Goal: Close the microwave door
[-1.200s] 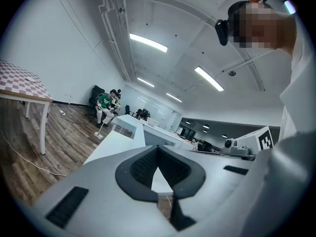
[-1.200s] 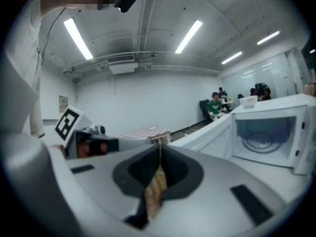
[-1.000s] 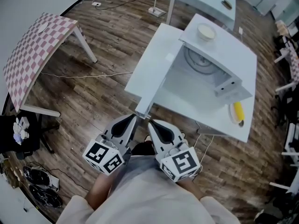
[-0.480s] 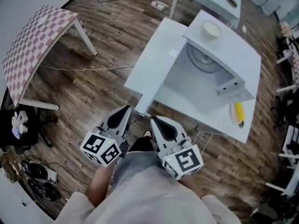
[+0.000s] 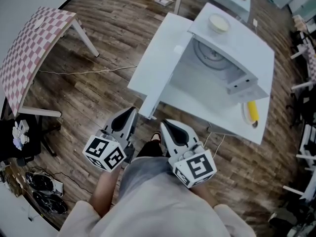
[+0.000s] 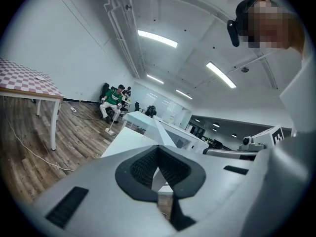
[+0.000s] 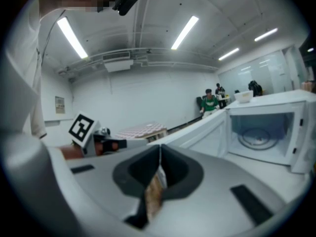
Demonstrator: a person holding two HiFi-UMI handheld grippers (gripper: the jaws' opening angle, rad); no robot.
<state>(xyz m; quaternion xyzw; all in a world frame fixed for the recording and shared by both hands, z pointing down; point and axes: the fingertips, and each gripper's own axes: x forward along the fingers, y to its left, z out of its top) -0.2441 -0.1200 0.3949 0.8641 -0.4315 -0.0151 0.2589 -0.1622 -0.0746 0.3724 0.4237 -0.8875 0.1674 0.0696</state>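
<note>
The white microwave [image 5: 240,42] stands on a white table [image 5: 256,132] with its door [image 5: 159,63] swung wide open to the left. Inside, the glass turntable [image 5: 212,58] shows. My left gripper [image 5: 132,110] hovers just left of the door's near corner, shut and empty. Just right of that corner and below it, my right gripper [image 5: 163,123] is also shut on nothing. In the left gripper view the jaws [image 6: 158,152] meet, with the door's edge [image 6: 159,132] ahead. The right gripper [image 7: 159,149] sees the door [image 7: 210,132] and the open cavity [image 7: 261,132].
A small bowl [image 5: 217,22] sits on top of the microwave. A banana on a plate [image 5: 252,113] lies on the table to its right. A pink checkered table [image 5: 29,48] stands at far left, over wooden floor with cables. People sit in the far background [image 6: 112,100].
Both grippers have drawn back a little from the door's near corner and spread apart, the left one shifting left. The door stays open as before.
</note>
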